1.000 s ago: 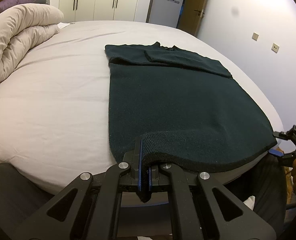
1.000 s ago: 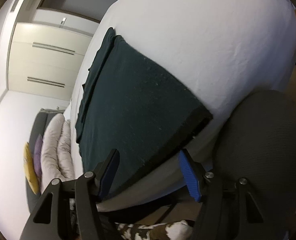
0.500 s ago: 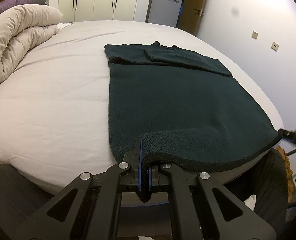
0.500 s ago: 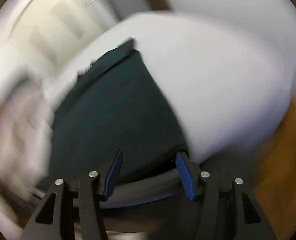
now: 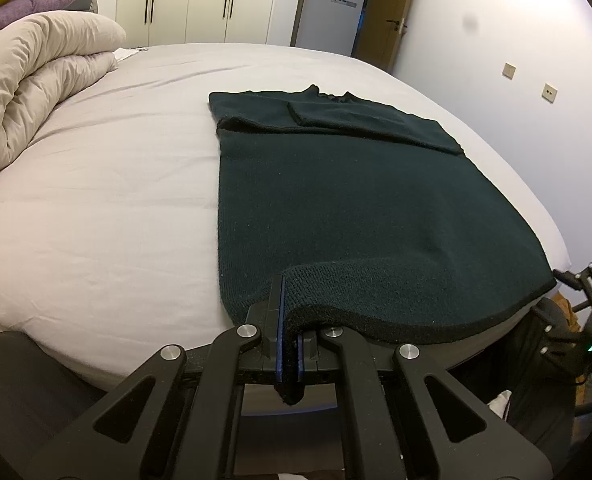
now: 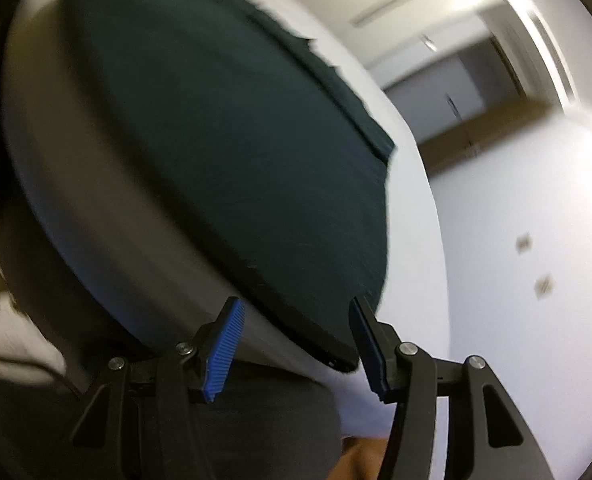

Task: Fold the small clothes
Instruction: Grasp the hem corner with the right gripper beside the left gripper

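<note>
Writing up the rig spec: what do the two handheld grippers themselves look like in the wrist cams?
Both match. The left gripper and right gripper have matte black angular linkage arms with triangular cut-outs and round silver pivot bolts. The fingers carry bright blue ribbed pads. From the left wrist view, the right unit's body shows a small green LED and an orange patch. No cables or sleeves visible.

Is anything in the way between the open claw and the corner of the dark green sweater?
Nothing visible is. The right gripper is open, and the sweater corner at the bed edge already sits between its fingers. The left gripper is already pinching the hem.
</note>
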`<state>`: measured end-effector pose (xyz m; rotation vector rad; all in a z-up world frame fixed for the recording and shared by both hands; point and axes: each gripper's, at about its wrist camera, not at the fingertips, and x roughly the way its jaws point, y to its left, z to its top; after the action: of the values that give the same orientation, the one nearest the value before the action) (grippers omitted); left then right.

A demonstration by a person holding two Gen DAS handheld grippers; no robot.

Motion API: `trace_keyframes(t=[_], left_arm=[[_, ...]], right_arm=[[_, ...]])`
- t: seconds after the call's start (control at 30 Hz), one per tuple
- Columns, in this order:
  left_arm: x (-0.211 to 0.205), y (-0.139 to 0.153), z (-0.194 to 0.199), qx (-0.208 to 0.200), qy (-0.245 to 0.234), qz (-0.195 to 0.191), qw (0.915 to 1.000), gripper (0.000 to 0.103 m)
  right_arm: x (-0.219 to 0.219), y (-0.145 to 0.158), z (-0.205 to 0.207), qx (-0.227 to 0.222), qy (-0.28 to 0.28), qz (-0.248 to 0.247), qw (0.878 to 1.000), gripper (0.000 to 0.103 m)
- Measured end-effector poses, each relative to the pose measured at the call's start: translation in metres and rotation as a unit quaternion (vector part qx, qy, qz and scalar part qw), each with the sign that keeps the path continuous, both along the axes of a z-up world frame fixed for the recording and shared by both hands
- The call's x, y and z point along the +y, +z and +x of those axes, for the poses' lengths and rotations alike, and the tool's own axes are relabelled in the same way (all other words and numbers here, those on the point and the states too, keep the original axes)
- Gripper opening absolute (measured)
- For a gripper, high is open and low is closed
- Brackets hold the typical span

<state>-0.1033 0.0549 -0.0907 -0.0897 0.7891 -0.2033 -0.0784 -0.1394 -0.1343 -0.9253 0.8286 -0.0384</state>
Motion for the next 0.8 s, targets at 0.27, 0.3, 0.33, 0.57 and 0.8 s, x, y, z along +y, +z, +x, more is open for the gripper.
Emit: trace_keyframes(t=[0.27,0.3,0.33,0.57,0.8], left_arm=[[0.001,0.001,-0.001,-0.001,0.0,0.001,1.0,0.003],[0.001,0.001,-0.001,-0.001,0.0,0.001,1.0,0.003],[0.001,0.001,-0.001,-0.002,0.0,0.002,1.0,0.003],[0.0,0.002,-0.002,-0.008,-0.004,0.01,0.9999,0.003],[0.002,0.008,-0.001,-0.023,-0.003,0.02,0.9995,0.003]], right_arm=[[0.008,-0.026,-0.001,-0.019,0.014,-0.095,0.995,0.05],[0.008,-0.027,-0.001,-0.024,0.012,-0.099,0.995,0.046],[0.007,-0.025,-0.002,-0.034,0.008,-0.097,0.995,0.042],[0.003,-0.017,-0.005,-0.078,-0.002,-0.1,0.992,0.023],[-0.005,-0.005,0.002,-0.096,-0.012,-0.078,0.992,0.004]])
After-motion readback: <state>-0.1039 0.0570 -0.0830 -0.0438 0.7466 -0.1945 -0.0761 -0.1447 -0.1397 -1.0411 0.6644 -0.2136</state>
